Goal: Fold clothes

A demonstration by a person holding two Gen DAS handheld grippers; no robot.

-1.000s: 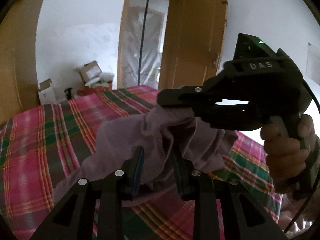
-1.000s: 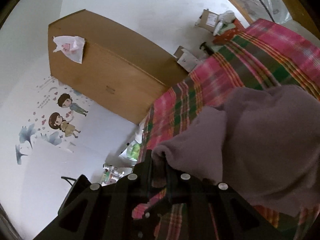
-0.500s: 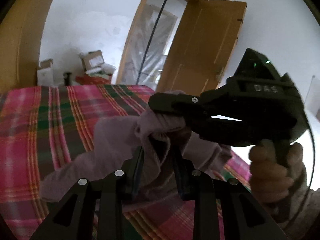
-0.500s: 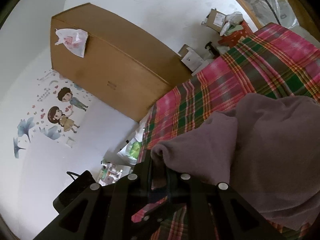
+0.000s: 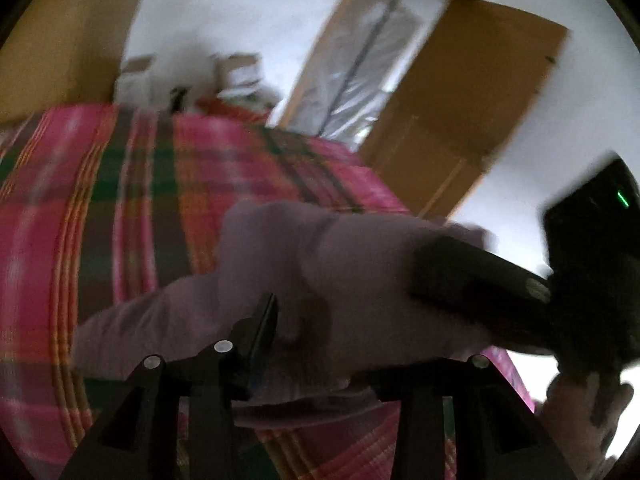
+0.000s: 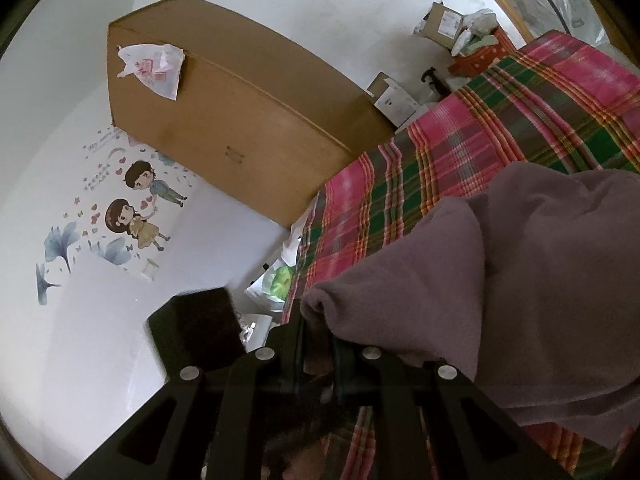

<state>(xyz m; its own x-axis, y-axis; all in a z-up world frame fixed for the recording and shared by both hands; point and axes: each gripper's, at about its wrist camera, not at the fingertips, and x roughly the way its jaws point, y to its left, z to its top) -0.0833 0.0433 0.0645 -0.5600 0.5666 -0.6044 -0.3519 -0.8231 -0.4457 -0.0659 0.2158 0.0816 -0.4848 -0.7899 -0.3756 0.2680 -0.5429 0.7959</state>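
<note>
Low centre of the right wrist view: right gripper point(image 6: 318, 346) pinched nearly closed on a rolled edge of the mauve garment point(image 6: 540, 292), cloth bunched between the fingers and spilling away to fill the lower right of the frame. Low centre of the left wrist view: left gripper point(image 5: 316, 332) with cloth draped across its mouth; one finger edge showing at left, the other buried under fabric, so cannot tell how wide the gap is, though a hold on the garment point(image 5: 320, 264) looks likely. Right of that frame: the other gripper's dark body entering the cloth, heavily blurred. Beyond the fabric in both views: plaid bedspread point(image 6: 480, 140), pink and green, with the garment hanging partly lifted above it. Further out: brown wardrobe point(image 6: 248, 120) at upper left of the right view, open wooden door point(image 5: 472, 120) at upper right of the left view. Judged step: carrying a gathered edge across to make a fold, mid-way rather than finished. Next move calls for lowering both edges together onto the bedspread, keeping the cloth taut and edges aligned before letting go.
</note>
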